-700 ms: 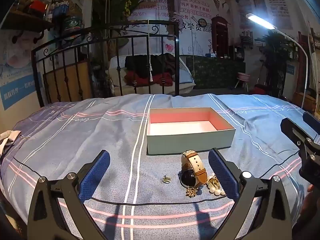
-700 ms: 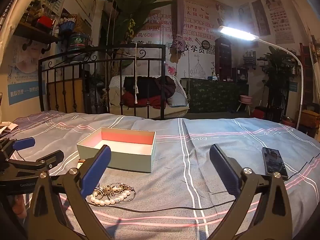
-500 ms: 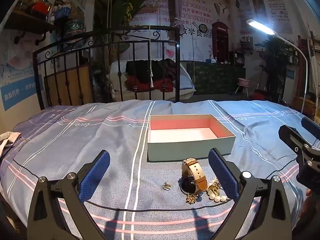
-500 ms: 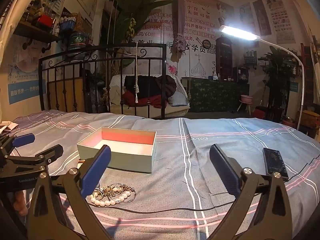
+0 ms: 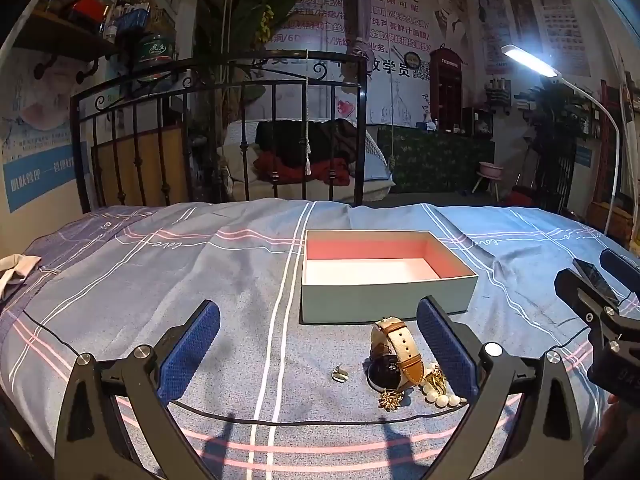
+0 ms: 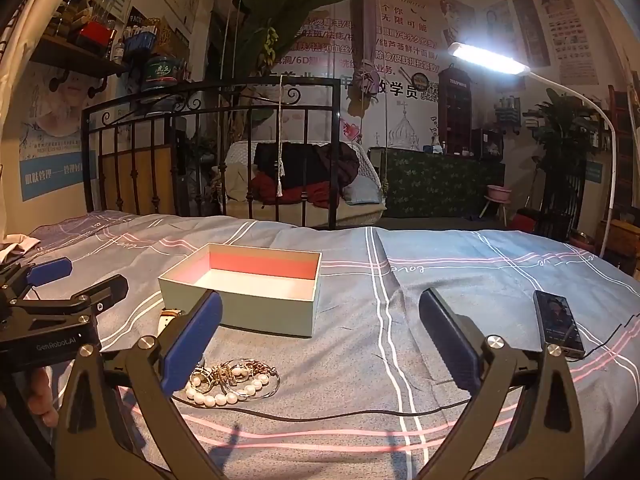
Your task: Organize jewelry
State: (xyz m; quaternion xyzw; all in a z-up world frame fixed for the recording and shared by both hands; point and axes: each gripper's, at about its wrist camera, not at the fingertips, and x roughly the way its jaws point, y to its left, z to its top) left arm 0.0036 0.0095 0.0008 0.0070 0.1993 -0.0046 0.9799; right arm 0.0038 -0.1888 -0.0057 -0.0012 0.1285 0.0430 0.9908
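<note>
An open pale green box (image 5: pixel 384 304) with a pink and white inside lies on the bed; it also shows in the right wrist view (image 6: pixel 244 292). In front of it lie a watch with a tan strap (image 5: pixel 394 354), a small earring (image 5: pixel 340 374), a gold charm (image 5: pixel 390 400) and a pearl bracelet (image 5: pixel 440 398). The pearl bracelet with gold rings (image 6: pixel 230 384) lies by my right gripper's left finger. My left gripper (image 5: pixel 318 346) is open and empty above the jewelry. My right gripper (image 6: pixel 320 340) is open and empty to the right of the box.
A black cable (image 6: pixel 320 416) runs across the blue striped bedspread (image 5: pixel 160 280). A dark phone (image 6: pixel 558 326) lies at the right. A black iron headboard (image 5: pixel 224 140) stands behind the bed. A lit lamp (image 6: pixel 488 58) arches over from the right.
Both views have tilted so the box and jewelry sit lower in frame. Both grippers stay open. The jewelry and box have not moved on the bed.
</note>
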